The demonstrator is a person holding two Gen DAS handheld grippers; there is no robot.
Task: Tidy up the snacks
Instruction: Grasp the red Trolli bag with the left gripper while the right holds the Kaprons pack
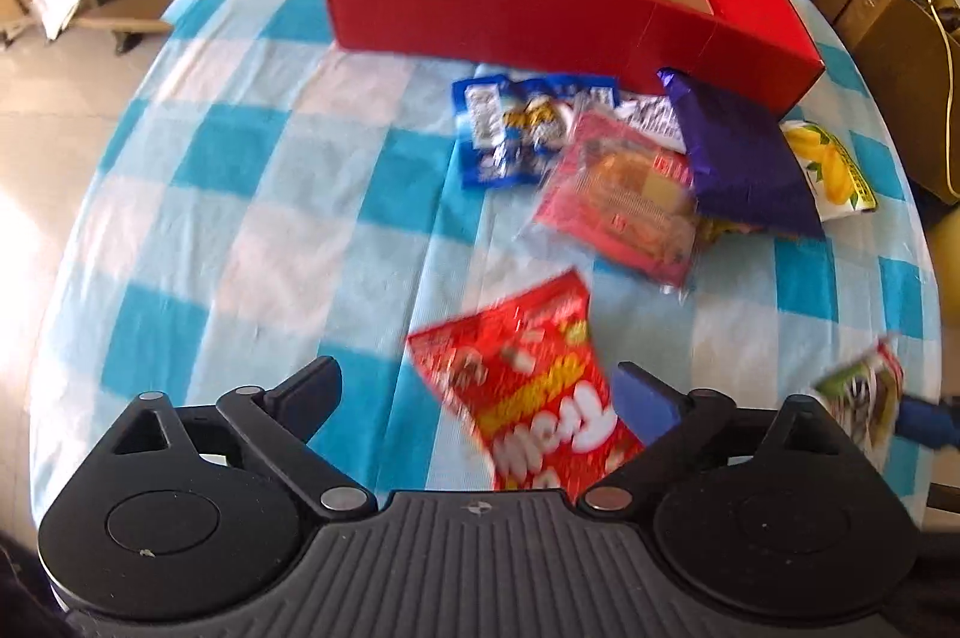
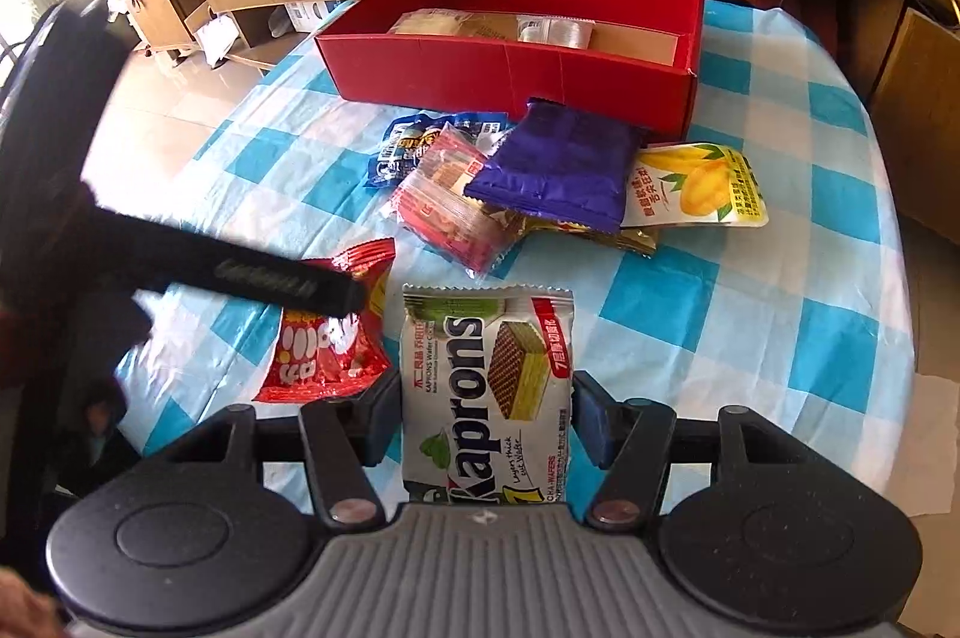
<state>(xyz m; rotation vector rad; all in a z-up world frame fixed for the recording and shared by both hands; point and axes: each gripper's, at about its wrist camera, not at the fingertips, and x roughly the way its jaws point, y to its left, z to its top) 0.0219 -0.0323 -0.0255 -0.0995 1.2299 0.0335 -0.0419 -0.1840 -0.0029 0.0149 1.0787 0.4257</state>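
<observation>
Holding a white Kaprons wafer packet [image 2: 486,386] between its fingers, the right tool [image 2: 486,413] is clenched on it low over the checked blue-and-white bench [image 2: 780,314]. The open red cardboard box [image 2: 510,68] holds only a few packets; a pile [image 2: 528,182] lies before it, so most sorting remains. The left tool [image 1: 480,392] hangs released over a red foil snack bag [image 1: 528,386].

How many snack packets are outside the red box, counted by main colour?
Red: 2, red bag, red biscuit packet
Blue: 1, blue packet
Purple: 1, purple packet
Yellow: 1, mango packet
White: 1, Kaprons packet
Gold: 1, gold packet, mostly hidden
Total: 7
</observation>
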